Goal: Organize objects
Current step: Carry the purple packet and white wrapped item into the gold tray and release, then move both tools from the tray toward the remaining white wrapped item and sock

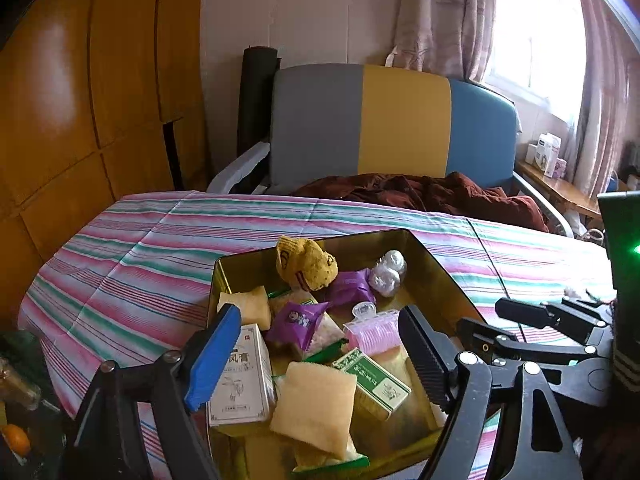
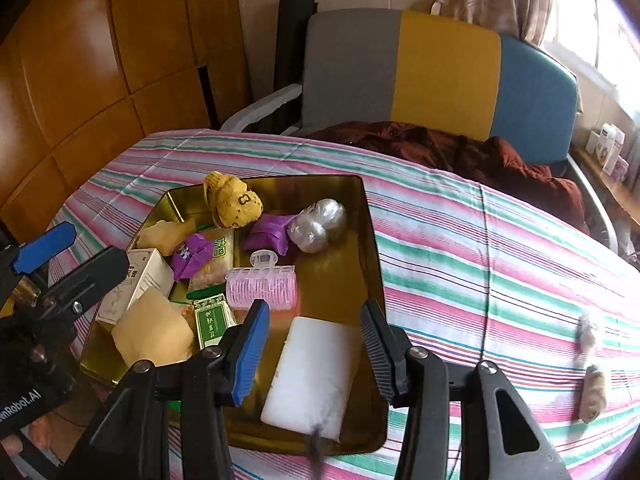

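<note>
Item: white foam block (image 2: 310, 374) — lies flat in the near right part of the gold tin (image 2: 370, 240), apart from the packets and the pink hair roller (image 2: 262, 286). It looks light, soft and compressible; best taken across its short width, gently. Right gripper (image 2: 312, 350): fingers spread wide above it, gripping nothing. Left gripper (image 1: 316, 354): likewise released, over the tin's crowded side. Loose on the striped bench cover — a tan cork-like piece (image 2: 594, 392).
</note>
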Demonstrator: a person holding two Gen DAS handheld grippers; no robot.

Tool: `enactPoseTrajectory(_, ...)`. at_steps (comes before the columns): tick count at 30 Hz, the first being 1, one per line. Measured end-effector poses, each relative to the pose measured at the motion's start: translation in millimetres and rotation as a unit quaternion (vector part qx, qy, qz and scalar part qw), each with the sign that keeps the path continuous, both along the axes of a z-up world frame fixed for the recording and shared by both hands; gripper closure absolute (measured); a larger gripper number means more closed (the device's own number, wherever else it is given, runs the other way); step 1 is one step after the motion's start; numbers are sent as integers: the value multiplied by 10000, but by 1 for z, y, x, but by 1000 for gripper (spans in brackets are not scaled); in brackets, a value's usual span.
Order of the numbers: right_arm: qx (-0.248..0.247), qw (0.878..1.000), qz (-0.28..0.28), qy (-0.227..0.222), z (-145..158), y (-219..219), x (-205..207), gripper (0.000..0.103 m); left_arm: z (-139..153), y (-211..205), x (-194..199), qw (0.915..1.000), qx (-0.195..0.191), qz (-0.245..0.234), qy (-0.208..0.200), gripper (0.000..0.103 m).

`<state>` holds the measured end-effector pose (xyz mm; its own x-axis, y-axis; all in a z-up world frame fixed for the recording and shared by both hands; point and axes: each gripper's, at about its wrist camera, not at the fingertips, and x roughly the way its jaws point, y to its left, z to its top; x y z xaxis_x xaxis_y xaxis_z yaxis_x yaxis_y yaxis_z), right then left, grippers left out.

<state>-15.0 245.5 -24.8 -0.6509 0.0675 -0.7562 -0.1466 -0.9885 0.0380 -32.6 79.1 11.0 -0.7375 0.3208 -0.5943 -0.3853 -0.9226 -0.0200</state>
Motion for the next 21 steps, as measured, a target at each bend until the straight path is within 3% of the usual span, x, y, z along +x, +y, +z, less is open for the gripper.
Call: enactPoseTrajectory(21, 125, 9985, -527, 107, 4, 28, 37, 54, -6, 23, 31, 9985, -204, -505, -6, 20)
